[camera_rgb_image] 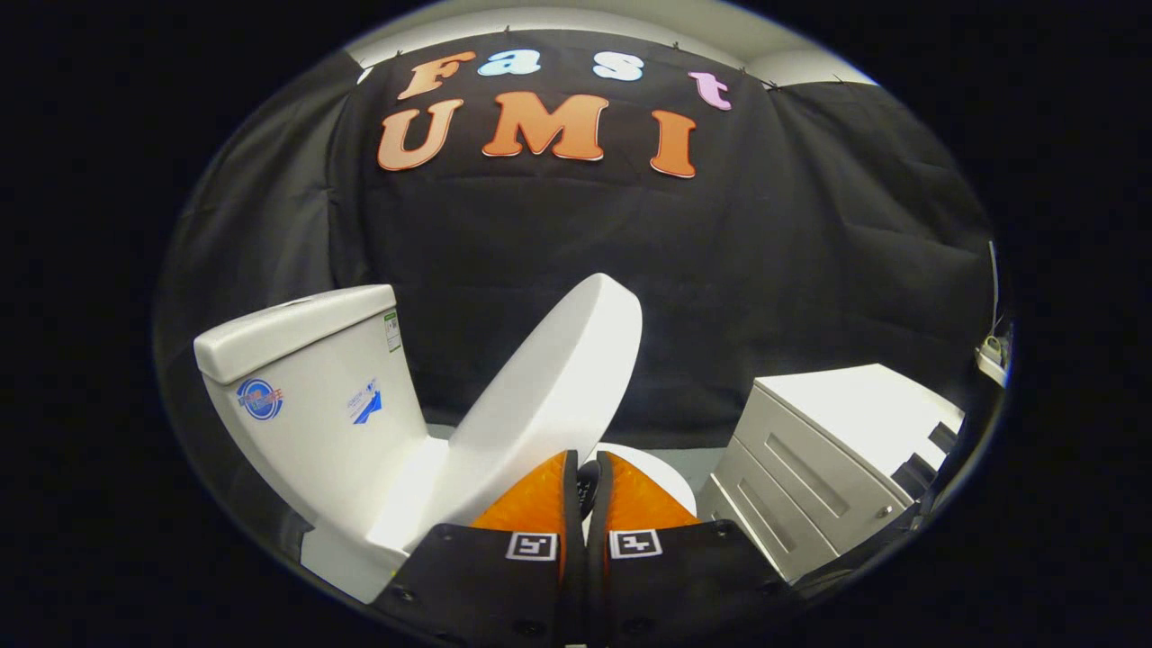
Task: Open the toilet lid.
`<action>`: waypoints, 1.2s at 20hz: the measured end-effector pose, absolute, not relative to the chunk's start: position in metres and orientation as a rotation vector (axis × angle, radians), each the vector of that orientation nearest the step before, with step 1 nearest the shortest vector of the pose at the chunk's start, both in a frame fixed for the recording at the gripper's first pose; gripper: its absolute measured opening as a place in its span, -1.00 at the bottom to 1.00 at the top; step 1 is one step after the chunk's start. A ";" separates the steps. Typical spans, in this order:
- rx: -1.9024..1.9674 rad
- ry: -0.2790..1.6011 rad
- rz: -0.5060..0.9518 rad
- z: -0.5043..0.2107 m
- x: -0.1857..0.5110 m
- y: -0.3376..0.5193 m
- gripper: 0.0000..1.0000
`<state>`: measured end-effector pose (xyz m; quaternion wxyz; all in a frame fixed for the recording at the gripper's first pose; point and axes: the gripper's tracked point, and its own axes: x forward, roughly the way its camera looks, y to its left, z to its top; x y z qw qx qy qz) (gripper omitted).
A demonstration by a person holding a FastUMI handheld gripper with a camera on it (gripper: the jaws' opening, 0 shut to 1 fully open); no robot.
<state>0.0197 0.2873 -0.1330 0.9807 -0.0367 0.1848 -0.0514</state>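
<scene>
1. In the gripper view, the toilet lid (549,378) is seen raised well off the bowl, tilted back toward the tank (306,387) but not yet resting against it; a clear gap is left between the lid's upper edge and the tank.
2. The task is judged to be largely done: the lid has been lifted past the halfway mark, and what is left is the last stretch of swing until it leans on the tank or stands by itself.
3. The gripper (585,477) is seen just beneath the lid's lower front edge, with the seat rim (661,472) just beyond the fingertips.
4. The fingers are drawn close together with only a narrow slit between them; whether the lid's edge is pinched there or merely pushed from below cannot be told.
5. The gripper is held low and pointed forward and upward, along the underside of the lid.
6. A white drawer cabinet (828,450) is seen to the right of the toilet, well apart from the gripper.
</scene>
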 end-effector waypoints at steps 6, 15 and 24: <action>-0.209 0.331 -0.100 -0.112 0.022 0.326 -0.85; -0.329 0.291 -0.053 -0.091 0.024 0.383 -0.85; -0.477 0.213 0.020 -0.079 0.026 0.453 -0.85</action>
